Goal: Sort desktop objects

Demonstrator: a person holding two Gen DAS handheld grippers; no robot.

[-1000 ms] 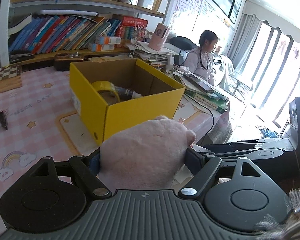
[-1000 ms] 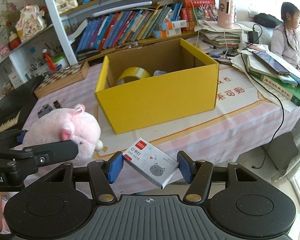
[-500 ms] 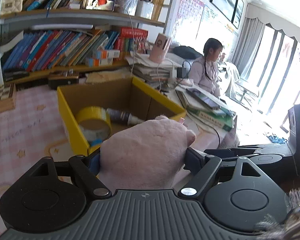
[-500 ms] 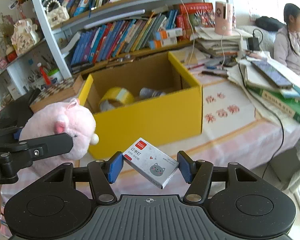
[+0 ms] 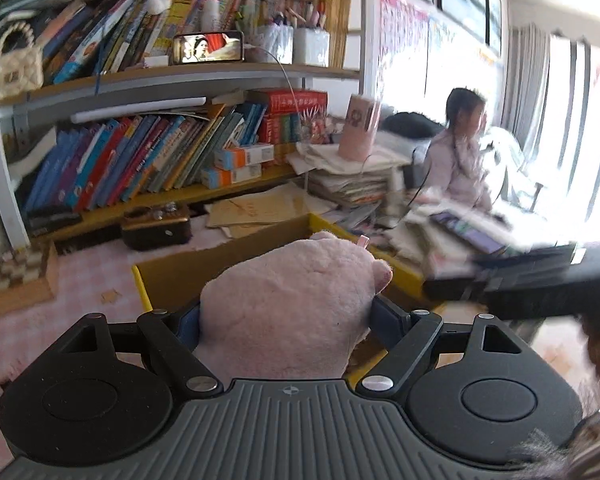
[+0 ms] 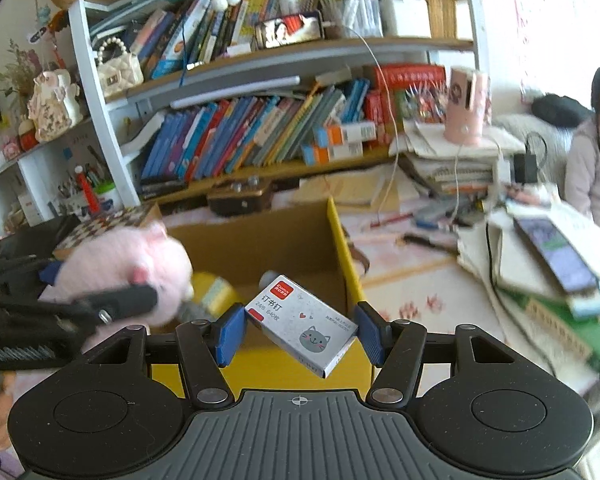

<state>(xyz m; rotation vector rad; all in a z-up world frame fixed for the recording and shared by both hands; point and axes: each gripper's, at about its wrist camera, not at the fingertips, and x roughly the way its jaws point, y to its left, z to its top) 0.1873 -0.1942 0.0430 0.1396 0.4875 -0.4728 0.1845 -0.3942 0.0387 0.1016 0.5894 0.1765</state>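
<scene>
While both grippers are hovering at the yellow cardboard box (image 6: 342, 248) mid-frame, left gripper (image 5: 286, 316) pinching the pink plush pig (image 5: 288, 304) and right gripper (image 6: 298, 334) pinching the grey staple box (image 6: 302, 326) by its corners, that tilted box is risking slipping out.

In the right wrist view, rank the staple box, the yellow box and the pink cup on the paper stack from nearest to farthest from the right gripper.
1. Staple box: between the right gripper pads, tilted.
2. Yellow box: just ahead and below, open.
3. Pink cup: far back, upper right, on the paper stack.
</scene>
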